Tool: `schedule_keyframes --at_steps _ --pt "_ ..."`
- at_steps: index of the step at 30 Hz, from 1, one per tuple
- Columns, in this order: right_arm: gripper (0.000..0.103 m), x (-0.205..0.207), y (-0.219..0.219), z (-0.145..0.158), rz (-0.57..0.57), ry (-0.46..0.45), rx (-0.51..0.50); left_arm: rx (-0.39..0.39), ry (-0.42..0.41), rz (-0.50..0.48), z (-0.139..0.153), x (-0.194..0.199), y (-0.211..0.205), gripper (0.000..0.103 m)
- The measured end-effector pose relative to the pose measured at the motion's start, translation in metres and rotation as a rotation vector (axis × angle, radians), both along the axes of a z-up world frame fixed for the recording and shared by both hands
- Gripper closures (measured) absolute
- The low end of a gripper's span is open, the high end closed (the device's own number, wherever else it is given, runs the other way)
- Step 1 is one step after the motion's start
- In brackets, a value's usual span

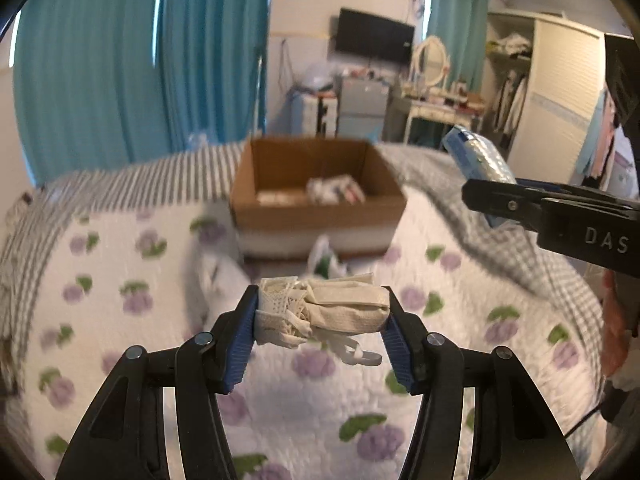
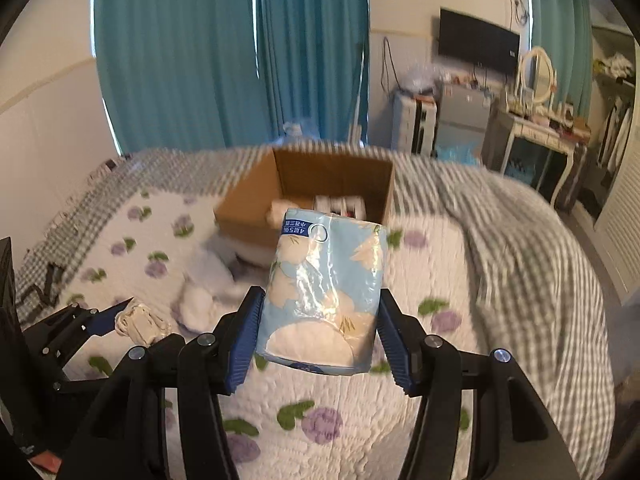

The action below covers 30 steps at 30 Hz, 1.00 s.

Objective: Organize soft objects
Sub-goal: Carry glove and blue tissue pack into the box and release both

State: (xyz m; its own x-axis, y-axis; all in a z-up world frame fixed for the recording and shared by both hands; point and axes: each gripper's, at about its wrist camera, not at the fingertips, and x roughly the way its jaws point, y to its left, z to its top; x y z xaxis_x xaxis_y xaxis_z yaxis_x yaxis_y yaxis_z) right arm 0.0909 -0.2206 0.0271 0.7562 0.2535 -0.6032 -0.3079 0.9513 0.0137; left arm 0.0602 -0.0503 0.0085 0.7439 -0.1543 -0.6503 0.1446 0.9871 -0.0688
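Note:
My left gripper (image 1: 322,312) is shut on a rolled cream cloth bundle (image 1: 328,312) with loose straps, held above the bed. It also shows in the right wrist view (image 2: 140,320) at the lower left. My right gripper (image 2: 318,320) is shut on a light blue tissue pack (image 2: 324,292), held upright above the bed. The pack also shows in the left wrist view (image 1: 480,160) at the right. An open cardboard box (image 1: 320,204) sits on the bed ahead, with a few white items inside. It also shows in the right wrist view (image 2: 248,204).
The bed has a floral quilt (image 1: 120,300) and a grey checked blanket (image 2: 520,240). White soft items (image 2: 208,280) lie in front of the box. Teal curtains, a dresser with a mirror, a TV and a wardrobe stand behind the bed.

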Motion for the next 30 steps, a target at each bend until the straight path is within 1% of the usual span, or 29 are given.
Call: schedule_keyframes --at_steps 2,5,7,10,11,13,16,17,21,25,28,29,30 --pt "0.047 0.005 0.001 0.016 0.003 -0.031 0.005 0.016 -0.049 -0.015 0.022 0.010 0.000 0.046" --pt "0.047 0.021 0.004 0.037 0.004 -0.075 0.003 0.015 -0.096 -0.037 0.045 0.030 0.001 0.046" --pt "0.047 0.038 0.006 0.045 -0.001 -0.097 0.001 0.025 -0.115 -0.041 0.055 0.056 0.001 0.046" --pt "0.047 0.075 0.009 0.047 -0.010 -0.100 0.006 0.038 -0.115 -0.035 0.057 0.093 0.000 0.046" --pt "0.047 0.088 0.011 0.045 -0.011 -0.095 0.007 0.045 -0.109 -0.038 0.054 0.112 0.000 0.046" --pt "0.047 0.113 0.015 0.039 -0.014 -0.083 0.008 0.062 -0.100 -0.040 0.049 0.135 -0.001 0.046" --pt "0.047 0.153 0.020 0.021 -0.018 -0.055 0.007 0.104 -0.081 -0.042 0.028 0.176 -0.003 0.046" --pt "0.047 0.164 0.021 0.015 -0.020 -0.044 0.009 0.111 -0.053 -0.044 0.016 0.194 -0.002 0.046" --pt "0.047 0.213 0.024 -0.023 -0.018 0.012 0.011 0.131 -0.009 -0.041 -0.019 0.231 0.001 0.046" --pt "0.047 0.246 0.021 -0.052 -0.013 0.057 0.007 0.171 0.001 -0.056 -0.043 0.255 -0.001 0.046" --pt "0.045 0.253 0.019 -0.065 0.004 0.069 0.014 0.145 -0.019 -0.093 -0.051 0.257 -0.004 0.042" --pt "0.042 0.254 0.017 -0.066 -0.003 0.067 0.012 0.155 -0.022 -0.080 -0.053 0.258 -0.004 0.030" --pt "0.031 0.254 0.015 -0.065 -0.014 0.053 0.006 0.160 -0.025 -0.068 -0.054 0.259 -0.004 0.023"
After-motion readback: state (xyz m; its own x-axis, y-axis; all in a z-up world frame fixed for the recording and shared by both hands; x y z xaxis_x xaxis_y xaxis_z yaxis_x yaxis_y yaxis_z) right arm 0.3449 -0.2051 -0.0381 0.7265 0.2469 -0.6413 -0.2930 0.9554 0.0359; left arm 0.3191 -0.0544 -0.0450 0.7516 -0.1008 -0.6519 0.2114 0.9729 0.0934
